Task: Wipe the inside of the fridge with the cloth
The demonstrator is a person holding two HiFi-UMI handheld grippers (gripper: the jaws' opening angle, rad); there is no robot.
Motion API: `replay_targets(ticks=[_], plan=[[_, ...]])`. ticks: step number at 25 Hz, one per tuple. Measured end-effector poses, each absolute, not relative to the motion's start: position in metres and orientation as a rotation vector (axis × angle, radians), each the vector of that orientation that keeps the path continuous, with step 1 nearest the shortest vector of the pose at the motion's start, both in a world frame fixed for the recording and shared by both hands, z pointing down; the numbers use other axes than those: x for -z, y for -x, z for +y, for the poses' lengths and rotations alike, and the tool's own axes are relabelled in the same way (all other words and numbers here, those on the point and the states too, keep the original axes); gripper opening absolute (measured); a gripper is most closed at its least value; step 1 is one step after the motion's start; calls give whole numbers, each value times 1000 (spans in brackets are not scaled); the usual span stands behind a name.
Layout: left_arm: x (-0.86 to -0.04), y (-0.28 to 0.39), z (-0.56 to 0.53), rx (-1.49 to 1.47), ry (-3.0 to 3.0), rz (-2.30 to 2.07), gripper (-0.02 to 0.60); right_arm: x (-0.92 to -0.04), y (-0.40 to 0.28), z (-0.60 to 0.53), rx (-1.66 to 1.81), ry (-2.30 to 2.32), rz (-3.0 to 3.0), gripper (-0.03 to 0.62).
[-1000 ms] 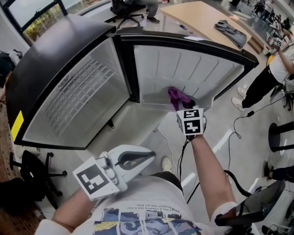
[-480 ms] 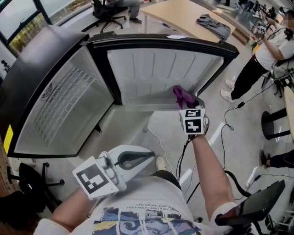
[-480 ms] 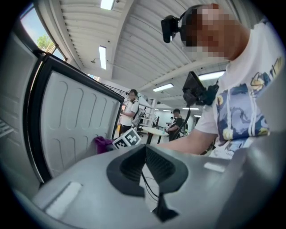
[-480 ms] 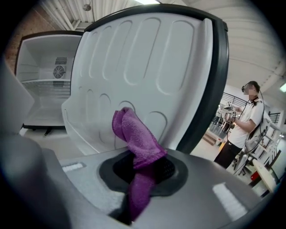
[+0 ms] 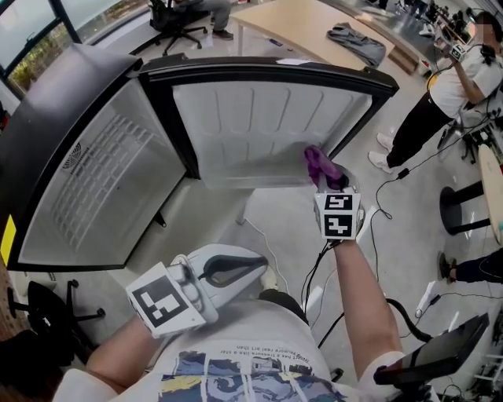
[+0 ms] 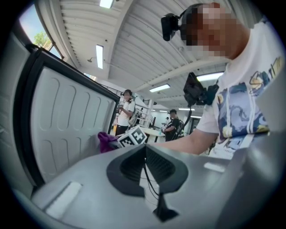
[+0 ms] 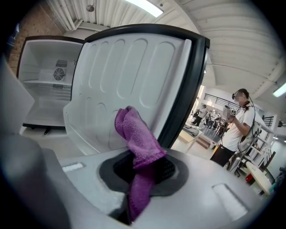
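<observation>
The fridge stands open. Its white cabinet interior (image 5: 94, 188) is at the left, and the ribbed inner door liner (image 5: 259, 126) faces me at centre. My right gripper (image 5: 328, 182) is shut on a purple cloth (image 5: 321, 166), held against the lower right of the liner near its black edge. In the right gripper view the cloth (image 7: 136, 138) bunches up out of the jaws of the right gripper (image 7: 143, 167), with the door liner (image 7: 120, 80) just beyond. My left gripper (image 5: 236, 271) is shut and empty, held low by my torso. Its own view shows the left gripper (image 6: 145, 165) and the cloth (image 6: 106, 141) far off.
Cables (image 5: 314, 275) trail across the floor below the door. A person (image 5: 440, 102) stands at the right beside a black stool (image 5: 471, 212). A wooden desk (image 5: 314, 23) lies behind the fridge, and a black chair (image 5: 47, 314) stands at the lower left.
My right gripper has carried the cloth rightward along the lower door liner, closer to its right edge. The left gripper has stayed put.
</observation>
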State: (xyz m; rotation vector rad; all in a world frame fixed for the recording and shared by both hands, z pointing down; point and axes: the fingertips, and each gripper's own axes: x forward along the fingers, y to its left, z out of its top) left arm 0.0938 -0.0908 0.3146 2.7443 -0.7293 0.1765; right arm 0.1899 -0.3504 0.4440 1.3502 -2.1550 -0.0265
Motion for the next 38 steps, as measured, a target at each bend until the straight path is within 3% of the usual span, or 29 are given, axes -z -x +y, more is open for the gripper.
replay_targets(ticks=[7, 12, 28, 38], plan=[[-313, -92, -88, -160, -2756, -730, 6, -414, -198, -331, 46, -1376, -2225, 52], [-312, -88, -85, -152, -2752, -752, 5, -408, -160, -292, 67, -1204, -2335, 52], [-315, -35, -58, -161, -2663, -957, 5, -569, -10, -226, -440, -652, -2301, 52], [-323, -13, -55, -160, -2591, -1040, 5, -588, 32, -252, -575, -644, -2247, 52]])
